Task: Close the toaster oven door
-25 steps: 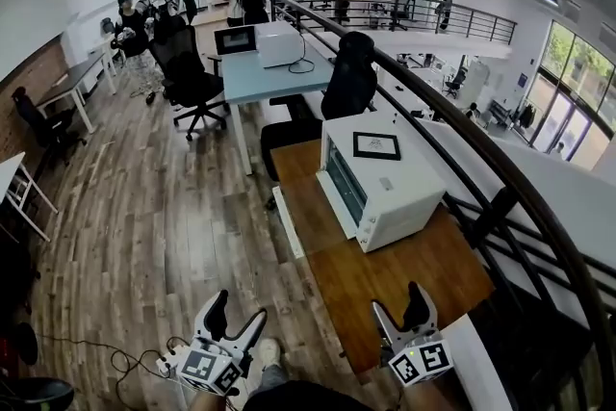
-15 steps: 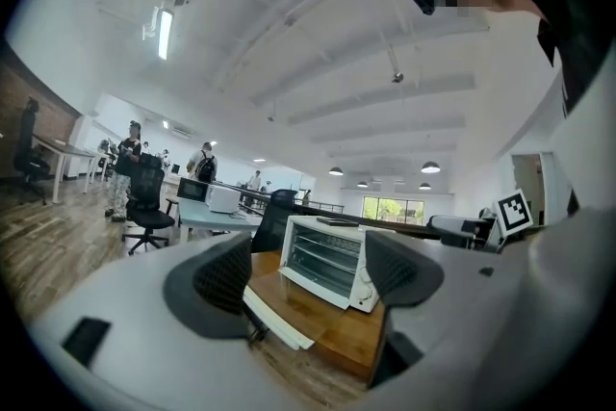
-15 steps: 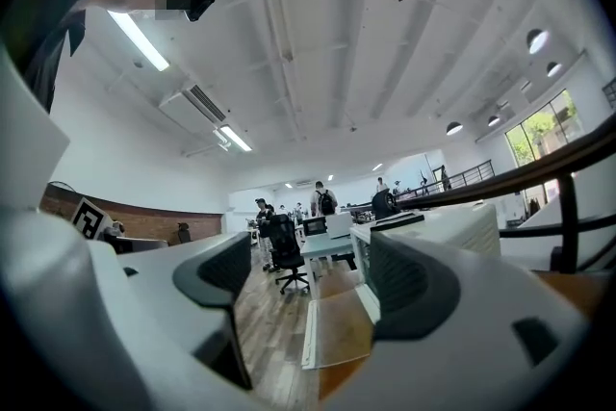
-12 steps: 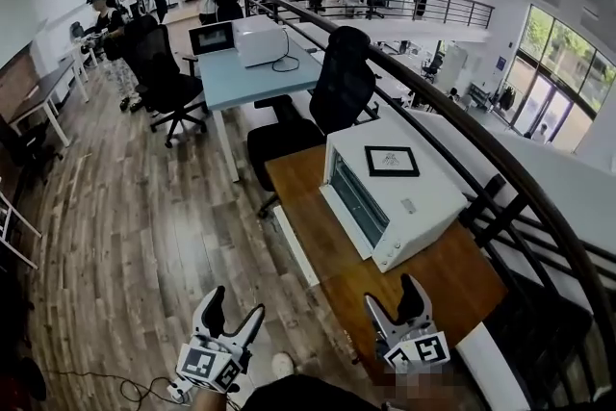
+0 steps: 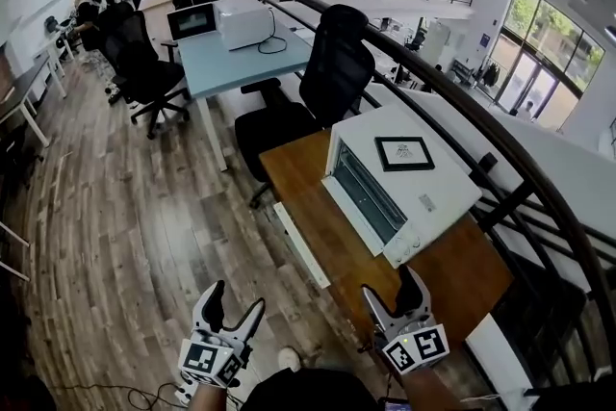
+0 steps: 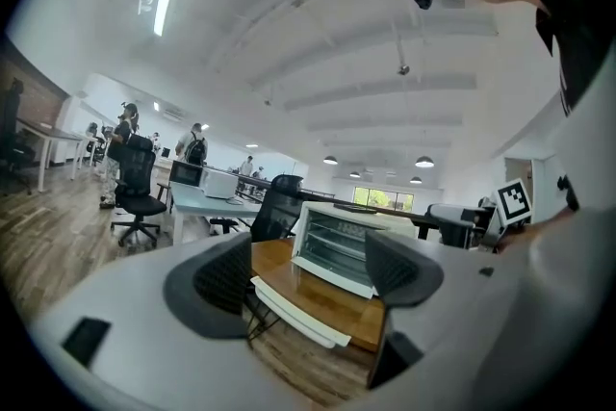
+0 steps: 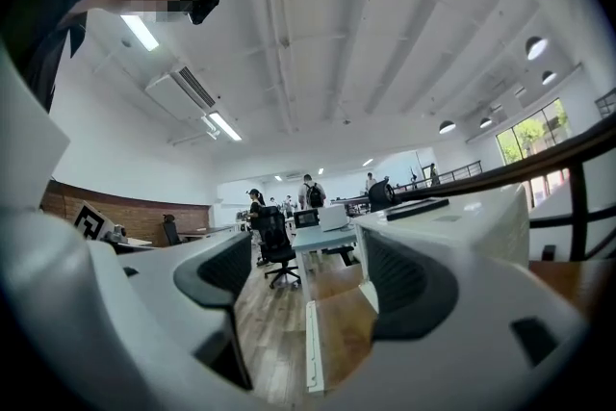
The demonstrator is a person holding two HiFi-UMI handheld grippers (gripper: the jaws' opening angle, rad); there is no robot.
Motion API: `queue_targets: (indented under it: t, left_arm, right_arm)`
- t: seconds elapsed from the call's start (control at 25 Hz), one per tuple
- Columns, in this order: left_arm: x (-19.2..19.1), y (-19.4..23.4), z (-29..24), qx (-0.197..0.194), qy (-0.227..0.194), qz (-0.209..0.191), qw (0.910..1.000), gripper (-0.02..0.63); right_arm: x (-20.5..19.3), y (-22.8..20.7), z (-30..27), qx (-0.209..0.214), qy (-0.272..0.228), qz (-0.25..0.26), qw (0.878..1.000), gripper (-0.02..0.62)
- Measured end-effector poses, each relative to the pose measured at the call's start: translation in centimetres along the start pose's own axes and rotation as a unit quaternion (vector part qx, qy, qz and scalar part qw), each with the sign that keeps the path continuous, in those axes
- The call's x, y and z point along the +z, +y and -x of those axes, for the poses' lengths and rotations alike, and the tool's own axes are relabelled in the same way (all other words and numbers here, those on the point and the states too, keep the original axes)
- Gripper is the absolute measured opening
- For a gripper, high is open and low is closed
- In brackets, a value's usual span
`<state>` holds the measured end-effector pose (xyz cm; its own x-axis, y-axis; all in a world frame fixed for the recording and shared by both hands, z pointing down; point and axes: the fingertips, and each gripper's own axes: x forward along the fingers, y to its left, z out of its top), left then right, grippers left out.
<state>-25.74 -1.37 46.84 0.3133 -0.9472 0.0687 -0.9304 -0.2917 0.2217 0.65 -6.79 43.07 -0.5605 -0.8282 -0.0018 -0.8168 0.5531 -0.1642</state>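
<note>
Task not begun. White box-shaped toaster oven (image 5: 404,178) at 1 o'clock on brown wooden desk (image 5: 462,274). Its white drop-down door (image 5: 300,245) appears to lie fully open at 12. Left gripper (image 5: 234,300) and right gripper (image 5: 392,289) have jaws apart, empty, short of it. Whole lift remains.

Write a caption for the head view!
Left gripper and right gripper, both open, face the toaster oven, door down.

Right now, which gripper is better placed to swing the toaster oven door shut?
Probably the left gripper: it is open and on the floor side of the lowered door, whose white edge sits framed between its jaws. The right gripper hangs by the toaster oven's near end.
</note>
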Motion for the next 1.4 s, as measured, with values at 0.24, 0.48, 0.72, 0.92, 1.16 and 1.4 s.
queue_targets:
  t: [0.24, 0.48, 0.72, 0.92, 1.16, 1.4]
  left_arm:
    - [-3.8, 0.4, -3.6, -0.014, 0.050, 0.013, 0.9985, 0.376]
    - [-6.6, 0.9, -9.0, -0.025, 0.083, 0.030, 0.9958, 0.376]
    - [-10.4, 1.1, -12.6, -0.028, 0.122, 0.091, 0.9880, 0.376]
    - [-15.3, 0.6, -15.5, -0.030, 0.164, 0.124, 0.9781, 0.376]
    - [-20.4, 1.0, -18.4, -0.008, 0.188, 0.243, 0.9517, 0.374]
    - [-24.7, 1.5, -19.9, 0.012, 0.196, 0.376, 0.9056, 0.374]
  right_arm:
    - [-4.3, -1.7, -1.2, -0.011, 0.051, 0.007, 0.999, 0.380]
    - [-7.3, -3.4, -4.7, 0.008, 0.079, 0.022, 0.997, 0.373]
    - [-8.7, -4.7, -7.2, 0.022, 0.090, 0.020, 0.995, 0.371]
    - [-10.2, -6.0, -7.3, 0.028, 0.114, 0.022, 0.993, 0.367]
    - [-12.1, -7.7, -6.8, 0.021, 0.140, -0.010, 0.990, 0.360]
    - [-13.4, -6.8, -6.6, 0.037, 0.155, -0.017, 0.987, 0.354]
